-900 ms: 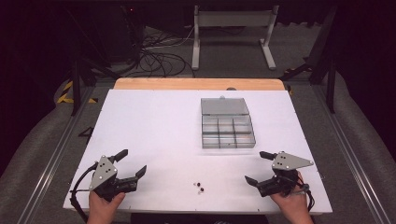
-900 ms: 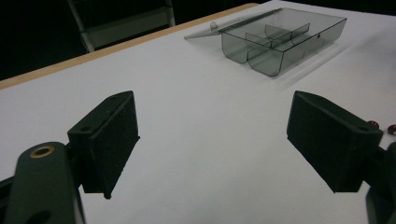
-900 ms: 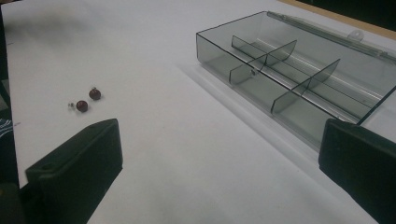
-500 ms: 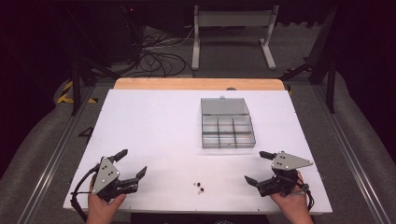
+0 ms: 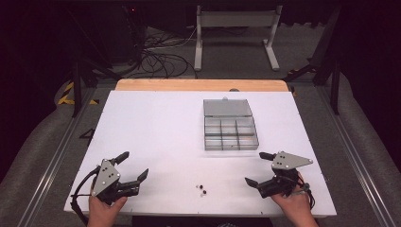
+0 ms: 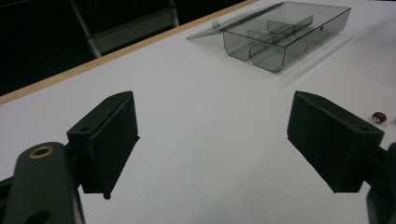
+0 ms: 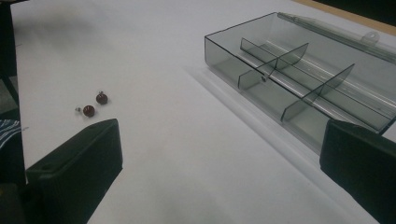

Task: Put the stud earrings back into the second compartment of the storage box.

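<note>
Two tiny red beads (image 5: 202, 189) lie loose on the white tabletop (image 5: 156, 123) near its front edge, close together, each with a small metal nub. They look round, so a jaw brushing one from the side will likely send it rolling, possibly off the front edge. With pads this wide against a part this small, a slightly off-centre close could squirt a bead out instead of pinching it. Closing over both at once is another risk, as they lie so near each other.

Right gripper (image 5: 257, 166): jaws spread wide, nothing between them. In the right gripper view the beads (image 7: 94, 104) lie ahead of the left-hand jaw and outside the gap, well apart from the pads.

Left gripper (image 5: 134, 166): jaws released too, bare tabletop between them. In the left gripper view one bead (image 6: 379, 117) lies just beyond the right-hand jaw, also outside the gap.

The clear divided box (image 5: 230, 126) sits farther back with its lid open flat behind it, compartments seemingly empty. Its thin dividers could catch a jaw on the way in.
</note>
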Tool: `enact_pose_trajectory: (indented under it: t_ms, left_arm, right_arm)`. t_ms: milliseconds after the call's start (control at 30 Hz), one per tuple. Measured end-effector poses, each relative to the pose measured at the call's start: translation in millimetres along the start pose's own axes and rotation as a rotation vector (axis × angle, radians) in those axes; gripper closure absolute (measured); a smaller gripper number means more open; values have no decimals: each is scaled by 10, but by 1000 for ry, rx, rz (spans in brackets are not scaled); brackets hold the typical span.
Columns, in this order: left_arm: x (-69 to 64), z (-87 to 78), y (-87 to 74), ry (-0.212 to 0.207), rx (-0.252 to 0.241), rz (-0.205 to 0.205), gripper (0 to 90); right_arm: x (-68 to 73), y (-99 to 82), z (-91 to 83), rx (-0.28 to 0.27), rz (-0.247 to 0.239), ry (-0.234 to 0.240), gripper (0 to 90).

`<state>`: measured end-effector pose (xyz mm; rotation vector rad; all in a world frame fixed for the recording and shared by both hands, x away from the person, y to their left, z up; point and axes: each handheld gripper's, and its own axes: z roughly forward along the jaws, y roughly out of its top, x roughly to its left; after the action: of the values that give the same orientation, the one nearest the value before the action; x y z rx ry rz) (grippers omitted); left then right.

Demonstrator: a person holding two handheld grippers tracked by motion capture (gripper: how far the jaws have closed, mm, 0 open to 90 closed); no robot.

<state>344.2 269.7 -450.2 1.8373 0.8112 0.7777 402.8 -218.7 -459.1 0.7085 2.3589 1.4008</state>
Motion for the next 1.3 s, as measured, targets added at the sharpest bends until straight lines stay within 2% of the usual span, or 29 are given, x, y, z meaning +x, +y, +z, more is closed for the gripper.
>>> enact_pose_trajectory:
  t_ms: [300, 567, 600, 700, 1300]
  left_arm:
    - [7, -3, -2, 6, 3, 8, 168]
    - [9, -8, -2, 4, 1, 3, 169]
    - [12, -8, -3, 3, 6, 9, 170]
    - [10, -4, -3, 2, 7, 10, 170]
    - [10, -13, -3, 2, 7, 16, 172]
  right_arm:
    - [35, 268, 86, 12, -10, 32, 0]
    - [139, 486, 229, 31, -48, 69, 0]
    - [161, 530, 259, 25, -44, 87, 0]
    - [186, 570, 292, 20, -41, 99, 0]
    - [468, 817, 637, 48, -123, 180, 0]
